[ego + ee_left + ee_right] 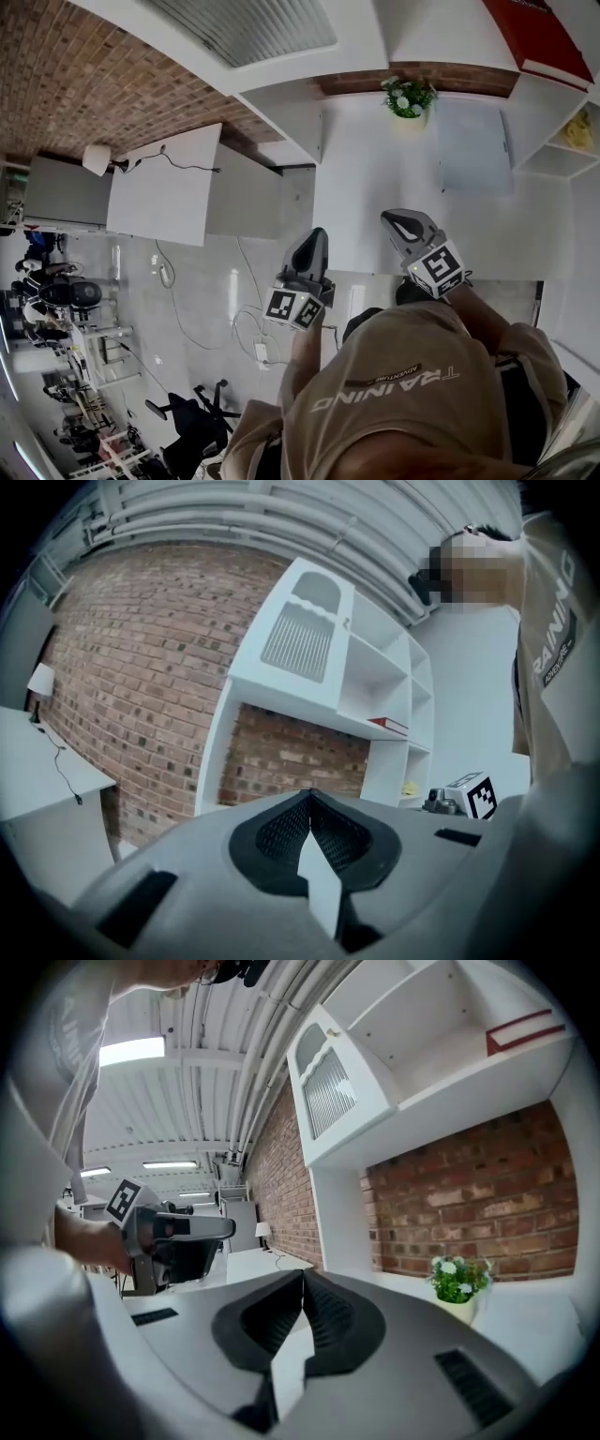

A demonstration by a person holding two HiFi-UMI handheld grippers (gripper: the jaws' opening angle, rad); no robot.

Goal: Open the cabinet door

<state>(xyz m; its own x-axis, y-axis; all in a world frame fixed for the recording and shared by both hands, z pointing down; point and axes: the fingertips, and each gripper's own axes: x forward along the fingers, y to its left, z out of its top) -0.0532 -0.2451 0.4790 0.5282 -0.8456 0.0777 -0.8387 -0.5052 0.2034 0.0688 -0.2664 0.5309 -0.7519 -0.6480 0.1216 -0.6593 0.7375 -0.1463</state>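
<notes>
The white upper cabinet door [248, 28] has a ribbed panel and is closed; it also shows in the left gripper view [302, 635] and the right gripper view [328, 1087]. Both grippers are held level in the air in front of the white unit, well short of the door. My left gripper [314, 246] is shut with nothing between its pads [310, 797]. My right gripper [405, 228] is also shut and empty [302, 1277]. Each gripper shows in the other's view: the right one [464, 797] and the left one [173, 1232].
A white counter [375, 187] carries a small potted plant [409, 97]. A red book [544, 37] lies on an open shelf at the right. A white desk [164, 183] with a lamp [96, 159] stands at the left, an office chair [183, 412] below it.
</notes>
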